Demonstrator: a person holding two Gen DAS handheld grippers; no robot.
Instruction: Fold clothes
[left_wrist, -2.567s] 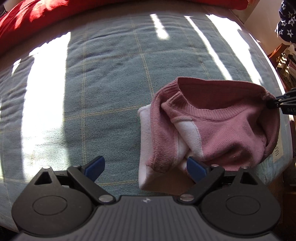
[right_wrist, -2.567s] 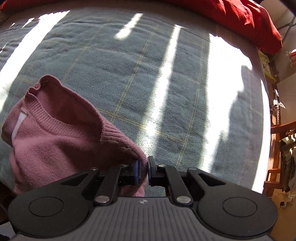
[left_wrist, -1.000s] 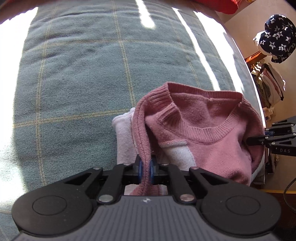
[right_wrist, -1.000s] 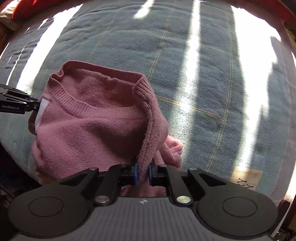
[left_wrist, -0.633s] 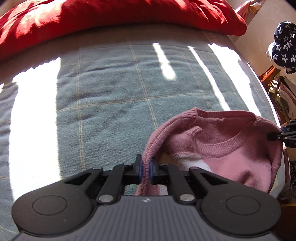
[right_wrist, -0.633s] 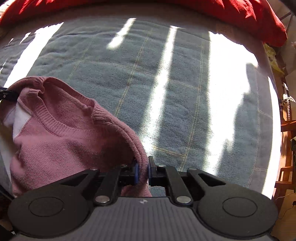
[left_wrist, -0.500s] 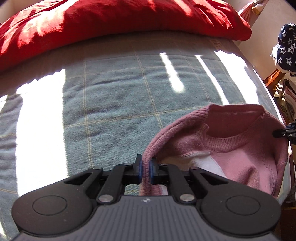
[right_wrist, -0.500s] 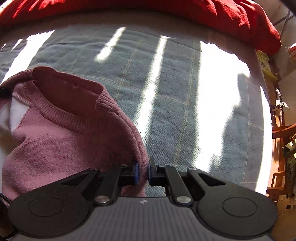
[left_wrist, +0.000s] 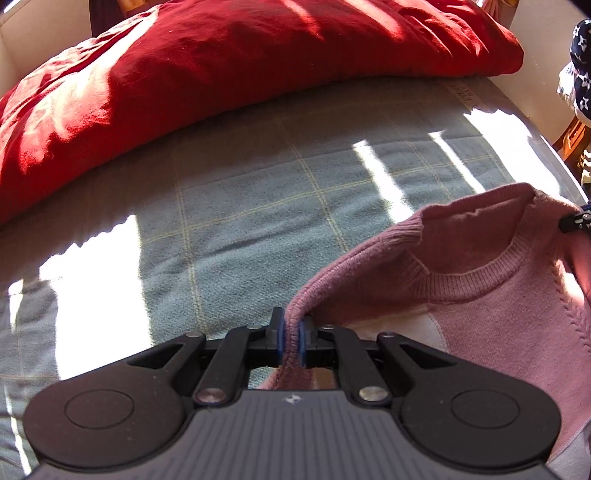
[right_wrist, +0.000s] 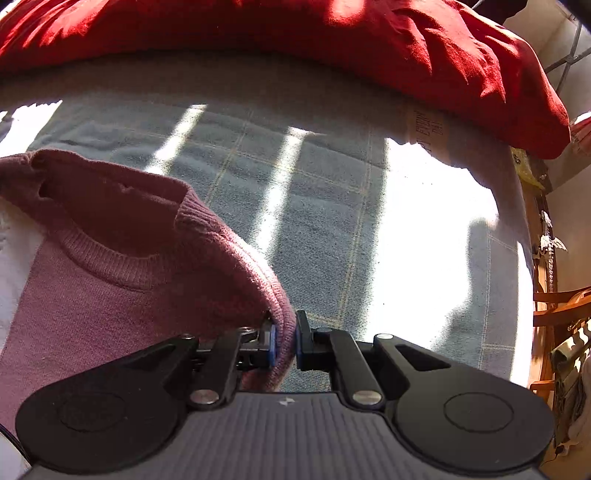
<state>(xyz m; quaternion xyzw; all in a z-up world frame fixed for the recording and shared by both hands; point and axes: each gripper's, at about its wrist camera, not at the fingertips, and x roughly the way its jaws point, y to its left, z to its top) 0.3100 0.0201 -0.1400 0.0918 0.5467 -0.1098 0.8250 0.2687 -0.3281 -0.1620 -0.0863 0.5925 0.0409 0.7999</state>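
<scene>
Left wrist: left tongs (left_wrist: 291, 341) pinched tight on the shoulder edge of the pink sweater (left_wrist: 480, 295), blue pads (left_wrist: 280, 338) nearly meeting with the knit between them. Sweater hangs off the grip to the right, neckline open toward the camera, a white panel showing under the collar. At far right edge the tip of the right tongs (left_wrist: 576, 221) sits at the other shoulder. Below is the bed (left_wrist: 240, 206), grey-green check cover with sun stripes; red duvet (left_wrist: 221, 66) heaped along the far side. Dark star-print cloth (left_wrist: 581, 66) hangs off to the right, not part of this.

Right wrist: right tongs (right_wrist: 283, 345) likewise clamped on the sweater's (right_wrist: 122, 295) other shoulder, knit bunched between the pads. Garment drapes left from there, collar sagging, so the span between the two grips is slack, not taut. Bed (right_wrist: 332, 192) open in front, duvet (right_wrist: 406, 48) at the back, some wooden furniture (right_wrist: 554, 299) at right.

Step, as I read it: sweater held up by both shoulders over the bed, carry/spread phase before laying it out. No fold made yet.

Next move needs: hands pulled apart to take the sag out of the shoulder line, then lowered so the hem lands first and the body lies flat on the bare cover, short of the duvet. Risk: the hanging lower part lands bunched.
</scene>
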